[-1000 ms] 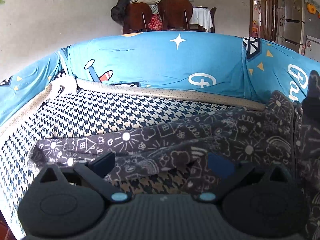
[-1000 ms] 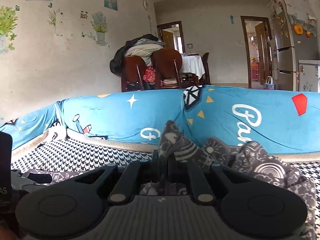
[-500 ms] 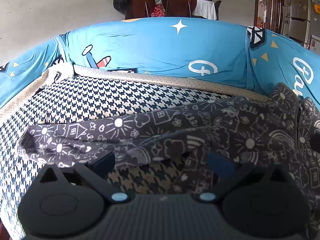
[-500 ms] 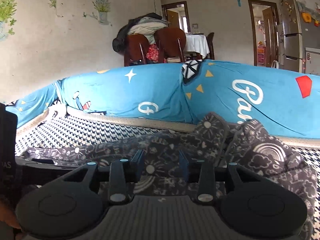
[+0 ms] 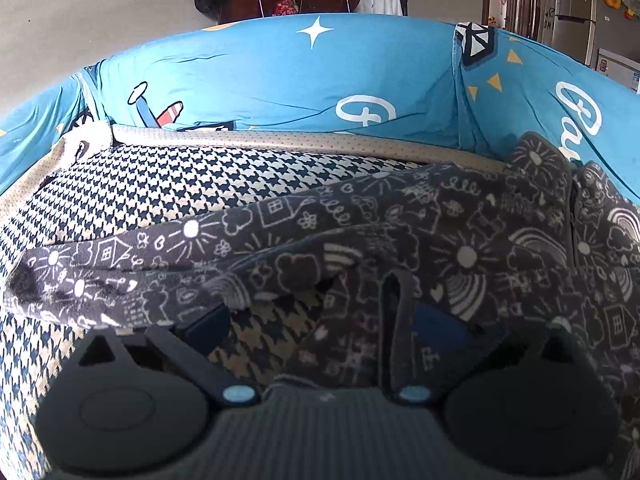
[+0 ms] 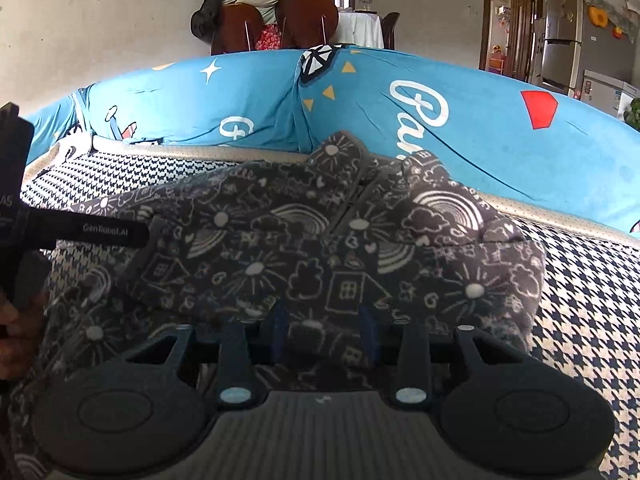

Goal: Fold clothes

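A dark grey garment (image 5: 460, 248) printed with white doodles lies spread across the houndstooth sofa seat (image 5: 160, 184). My left gripper (image 5: 320, 328) stands wide open at the garment's near edge. Cloth drapes over both fingertips and a narrow strip hangs over the right finger. In the right wrist view the same garment (image 6: 304, 248) lies bunched against the backrest. My right gripper (image 6: 322, 328) is partly open just above it, and its pads do not press on the cloth. The left gripper's body (image 6: 80, 232) and a hand (image 6: 16, 320) show at the left edge.
The blue cartoon-print backrest (image 5: 280, 76) curves round the back and sides of the seat. Bare houndstooth seat (image 6: 592, 288) lies to the right of the garment. Behind the sofa stand wooden chairs (image 6: 280, 20) heaped with clothes, and a fridge (image 6: 560, 56).
My right gripper was shut on a raised fold of the garment, then opened and let it drop onto the seat. Both grippers have sunk closer to the cloth.
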{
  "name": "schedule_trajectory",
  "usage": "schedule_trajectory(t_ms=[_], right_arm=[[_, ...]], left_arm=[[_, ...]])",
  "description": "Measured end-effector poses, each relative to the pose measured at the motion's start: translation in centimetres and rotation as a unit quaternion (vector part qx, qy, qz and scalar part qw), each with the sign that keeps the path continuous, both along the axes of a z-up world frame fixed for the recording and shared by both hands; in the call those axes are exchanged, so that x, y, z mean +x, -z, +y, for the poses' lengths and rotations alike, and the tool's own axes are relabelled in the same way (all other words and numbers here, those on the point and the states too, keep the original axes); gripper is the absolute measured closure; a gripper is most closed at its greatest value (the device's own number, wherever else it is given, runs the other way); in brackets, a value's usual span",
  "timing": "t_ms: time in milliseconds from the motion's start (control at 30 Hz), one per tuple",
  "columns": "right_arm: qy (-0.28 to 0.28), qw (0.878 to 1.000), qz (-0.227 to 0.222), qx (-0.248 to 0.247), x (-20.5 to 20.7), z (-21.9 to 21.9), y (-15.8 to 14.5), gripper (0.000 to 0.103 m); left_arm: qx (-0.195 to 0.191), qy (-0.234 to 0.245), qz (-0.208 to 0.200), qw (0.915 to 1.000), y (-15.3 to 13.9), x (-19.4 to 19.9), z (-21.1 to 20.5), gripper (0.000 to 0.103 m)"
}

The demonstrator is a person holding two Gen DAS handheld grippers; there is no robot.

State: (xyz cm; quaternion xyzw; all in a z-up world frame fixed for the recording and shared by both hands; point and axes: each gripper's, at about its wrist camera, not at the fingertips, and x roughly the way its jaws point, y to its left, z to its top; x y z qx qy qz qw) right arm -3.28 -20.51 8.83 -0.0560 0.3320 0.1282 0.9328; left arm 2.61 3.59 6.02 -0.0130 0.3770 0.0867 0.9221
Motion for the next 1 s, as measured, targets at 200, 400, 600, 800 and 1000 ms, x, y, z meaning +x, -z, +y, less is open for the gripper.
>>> schedule_trajectory(t_ms=[200, 400, 600, 800, 1000], right_arm=[[-0.02, 0.999, 0.019, -0.017, -1.9, -1.3, 1.0, 0.065], [-0.021, 0.998, 0.03, -0.041, -1.6, -1.8, 2.6, 0.065], [0.028, 0.997, 0.015, -0.073, 0.1, -2.6, 3.9, 0.064], [0.111, 0.99, 0.019, -0.082, 0.8, -4.1, 3.4, 0.07], [0.194, 0.975, 0.029, -0.104, 0.0, -5.8, 3.1, 0.064]], left_arm=[[0.011, 0.013, -0.001, 0.9999, 0.5, 0.0, -0.9, 0.0], [0.023, 0.021, 0.005, 0.9995, 1.0, 0.1, -1.6, 0.0], [0.02, 0.018, 0.018, 0.9995, 1.5, 0.5, -1.3, 0.0], [0.016, 0.012, 0.022, 0.9996, 1.6, 0.8, -1.1, 0.0], [0.017, 0.008, 0.028, 0.9994, 1.7, 0.9, -0.9, 0.0]])
